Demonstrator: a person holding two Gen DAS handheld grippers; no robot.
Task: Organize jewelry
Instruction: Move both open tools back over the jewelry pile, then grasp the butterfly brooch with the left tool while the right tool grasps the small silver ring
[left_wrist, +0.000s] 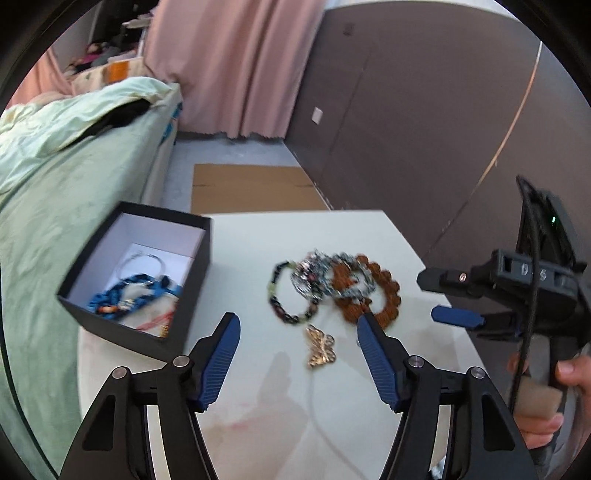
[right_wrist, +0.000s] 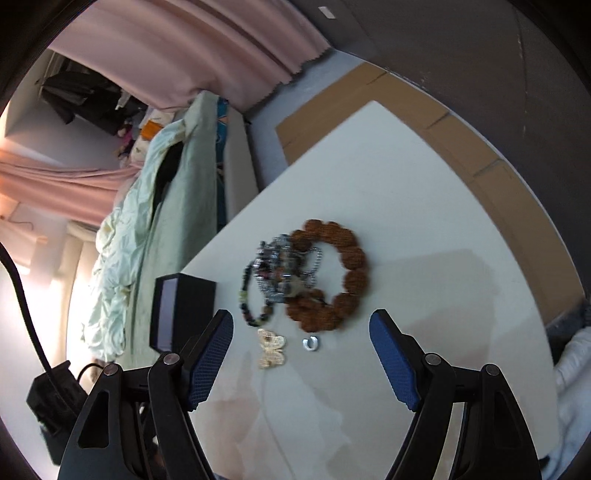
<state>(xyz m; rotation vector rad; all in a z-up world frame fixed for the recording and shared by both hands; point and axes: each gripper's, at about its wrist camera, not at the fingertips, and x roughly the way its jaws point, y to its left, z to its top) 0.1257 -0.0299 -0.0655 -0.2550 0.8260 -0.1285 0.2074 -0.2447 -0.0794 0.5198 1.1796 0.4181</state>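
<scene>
A heap of jewelry lies mid-table: a brown bead bracelet (left_wrist: 392, 292) (right_wrist: 355, 258), a tangle of silver chain (left_wrist: 314, 277) (right_wrist: 282, 267) and a dark bead bracelet (left_wrist: 275, 299) (right_wrist: 246, 295). A gold butterfly brooch (left_wrist: 320, 350) (right_wrist: 271, 348) and a small silver ring (right_wrist: 311, 343) lie nearer me. The black box (left_wrist: 192, 295) (right_wrist: 194, 306) at the left holds a blue braided bracelet (left_wrist: 118, 297) and a silver hoop (left_wrist: 142, 263). My left gripper (left_wrist: 297, 320) hangs open above the brooch. My right gripper (right_wrist: 302, 318) is open above the ring, touching nothing.
The white table (left_wrist: 258, 413) (right_wrist: 424, 206) ends close behind the heap. A bed with a green cover (left_wrist: 55, 177) runs along the left. Flat cardboard (left_wrist: 251, 188) lies on the floor beyond. A hand (left_wrist: 569, 373) holds the right gripper's handle. A thin white cord (left_wrist: 317, 413) crosses the table.
</scene>
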